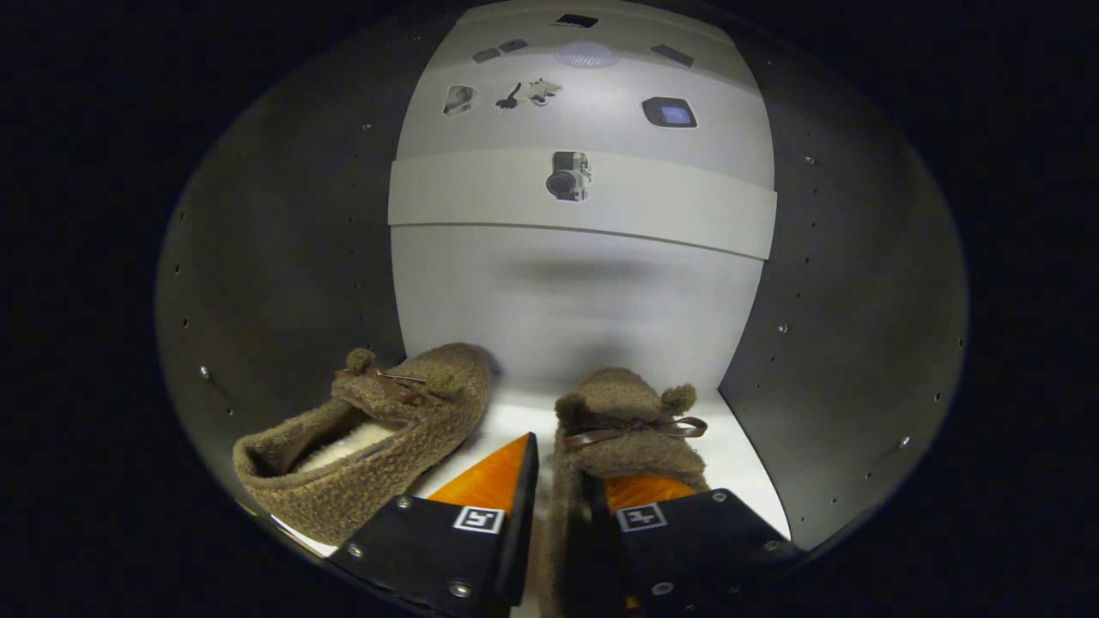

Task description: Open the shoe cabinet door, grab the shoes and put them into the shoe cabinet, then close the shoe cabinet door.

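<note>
Two fuzzy brown slippers are sitting on the smooth white floor (515, 412) of the shoe cabinet, between its dark side walls, which are dotted with small screws and pin holes. The left slipper (365, 442) is lying angled, its toe pointing toward the far wall (567, 300), its heel toward the near left; its woolly, curly outer is showing a pale fleecy lining inside the opening, and a thin ribbon bow with round pompoms is sitting on its top. The right slipper (622, 429) is of the same nubby cloth, with a glossy brown ribbon bow across its top and a pompom at the right of the bow; it is pointing straight toward the far wall. The tongs (558, 489) are reaching level into the cabinet from the near side, and their two flat wedge-shaped fingers are pinching the left side wall of the right slipper's heel: the left finger (498, 481) is lying outside the slipper, in the gap between the two slippers, and the right finger (644, 493) is sitting inside its opening. The far wall is matt pale grey, with a lighter band (481, 193) running across it, and above that band some small dark shapes too blurred to name.
</note>
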A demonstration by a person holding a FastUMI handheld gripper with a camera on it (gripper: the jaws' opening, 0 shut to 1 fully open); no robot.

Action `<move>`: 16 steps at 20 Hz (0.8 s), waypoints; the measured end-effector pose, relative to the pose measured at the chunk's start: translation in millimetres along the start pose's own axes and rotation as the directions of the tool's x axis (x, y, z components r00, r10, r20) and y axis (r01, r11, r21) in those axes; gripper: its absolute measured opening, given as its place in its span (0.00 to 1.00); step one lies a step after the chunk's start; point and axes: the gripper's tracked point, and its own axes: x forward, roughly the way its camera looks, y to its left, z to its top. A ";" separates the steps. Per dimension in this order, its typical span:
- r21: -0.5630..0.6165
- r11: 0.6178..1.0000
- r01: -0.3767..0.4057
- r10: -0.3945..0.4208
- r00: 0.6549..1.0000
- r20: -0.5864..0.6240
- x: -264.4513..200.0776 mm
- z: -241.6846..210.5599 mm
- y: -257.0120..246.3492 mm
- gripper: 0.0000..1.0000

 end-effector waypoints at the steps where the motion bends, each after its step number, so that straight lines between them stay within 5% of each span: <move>1: 0.008 1.000 -0.011 0.011 1.000 -0.005 -2.8 -1.2 4.5 0.46; 3: 0.013 0.999 -0.037 0.037 0.999 -0.007 -11.9 -1.9 13.4 0.65; 7: 0.021 0.999 -0.040 0.040 0.999 0.010 -24.5 -0.2 20.2 0.80; 16: 0.043 0.999 0.006 -0.006 1.000 0.017 -63.7 3.3 6.9 0.85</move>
